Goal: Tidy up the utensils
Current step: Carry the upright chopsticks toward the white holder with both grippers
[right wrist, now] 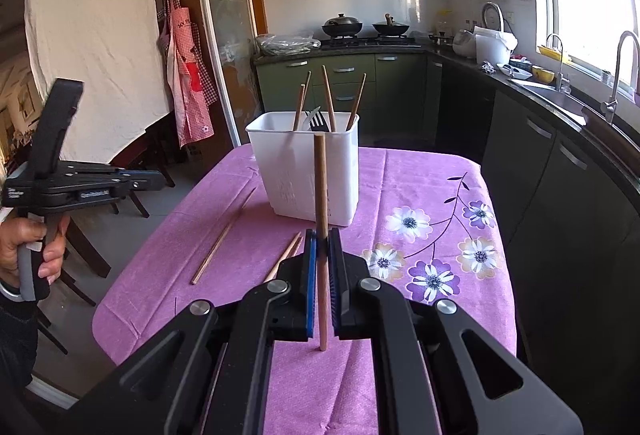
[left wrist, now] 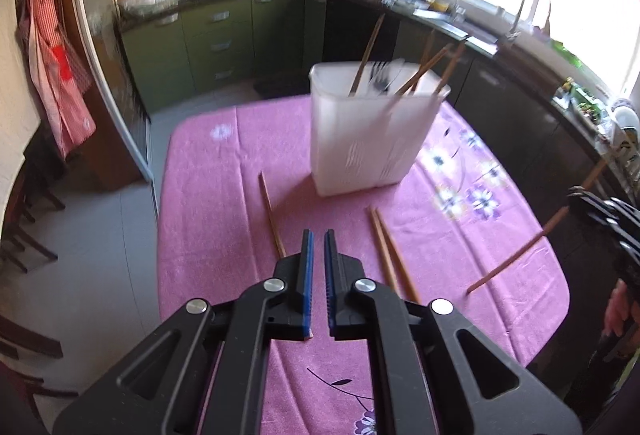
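Note:
A white plastic utensil holder (right wrist: 304, 167) stands at the far middle of the purple cloth, with several chopsticks and a fork (right wrist: 318, 121) upright in it. My right gripper (right wrist: 322, 235) is shut on one wooden chopstick (right wrist: 321, 187), held nearly upright in front of the holder. On the cloth lie a single chopstick (right wrist: 222, 239) to the left and a pair of chopsticks (right wrist: 286, 255) nearer the middle. My left gripper (left wrist: 318, 235) is shut and holds nothing. It hovers between the single chopstick (left wrist: 272, 215) and the pair (left wrist: 392, 255). The holder (left wrist: 368, 139) is blurred in the left wrist view.
The table's purple flowered cloth (right wrist: 440, 195) ends close on the left and right. Dark chairs (right wrist: 80, 251) stand left of the table. A kitchen counter with a sink (right wrist: 560, 95) runs along the right, and a stove with pans (right wrist: 360, 27) stands at the back.

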The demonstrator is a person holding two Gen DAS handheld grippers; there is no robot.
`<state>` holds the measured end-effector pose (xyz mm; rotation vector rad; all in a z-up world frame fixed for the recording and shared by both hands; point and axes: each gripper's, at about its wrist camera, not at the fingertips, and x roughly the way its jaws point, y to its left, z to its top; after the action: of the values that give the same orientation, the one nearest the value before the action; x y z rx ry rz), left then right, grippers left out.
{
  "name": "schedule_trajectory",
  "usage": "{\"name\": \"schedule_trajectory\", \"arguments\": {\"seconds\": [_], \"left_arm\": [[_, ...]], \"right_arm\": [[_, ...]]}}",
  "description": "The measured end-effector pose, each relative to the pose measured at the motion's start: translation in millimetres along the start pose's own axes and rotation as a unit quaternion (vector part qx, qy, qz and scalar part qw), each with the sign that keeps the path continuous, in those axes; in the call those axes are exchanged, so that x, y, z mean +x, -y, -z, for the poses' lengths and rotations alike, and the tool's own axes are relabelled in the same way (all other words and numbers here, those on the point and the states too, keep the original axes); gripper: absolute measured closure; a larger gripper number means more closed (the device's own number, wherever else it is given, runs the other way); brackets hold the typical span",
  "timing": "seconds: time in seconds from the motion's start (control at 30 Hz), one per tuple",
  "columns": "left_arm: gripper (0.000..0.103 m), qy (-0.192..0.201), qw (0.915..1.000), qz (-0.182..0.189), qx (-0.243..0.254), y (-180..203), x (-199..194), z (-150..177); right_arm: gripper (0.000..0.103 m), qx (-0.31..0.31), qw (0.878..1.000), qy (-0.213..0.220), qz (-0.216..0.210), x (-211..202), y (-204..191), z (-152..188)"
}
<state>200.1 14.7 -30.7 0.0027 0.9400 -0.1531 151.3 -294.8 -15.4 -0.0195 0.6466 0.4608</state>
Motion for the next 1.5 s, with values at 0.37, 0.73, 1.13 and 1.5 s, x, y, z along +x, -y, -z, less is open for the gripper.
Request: {"name": "schedule_trajectory", "arguments": {"seconds": [0.37, 0.73, 1.13, 1.5], "left_arm": [[0.088, -0.158, 0.9828, -0.048, -0.082, -46, 156, -36], [0.091, -0.175, 0.9784, -0.074, -0.081, -55, 186, -48], [0.097, -0.129, 0.9879, -0.053, -0.068, -46, 133, -39], [0.097, 0.001, 0.9995, -0.019, -0.025, -27, -10, -12]], "right_arm": [[0.096, -0.004, 1.000, -0.002, -0.008, -1, -1, 0], [0.096, -0.004, 1.000, -0.003, -0.015, -2, 2, 1], [0.096, -0.005, 1.000, -0.008, -0.012, 2, 0, 1], [0.096, -0.009, 1.000, -0.012, -0.008, 3, -2, 5]]}}
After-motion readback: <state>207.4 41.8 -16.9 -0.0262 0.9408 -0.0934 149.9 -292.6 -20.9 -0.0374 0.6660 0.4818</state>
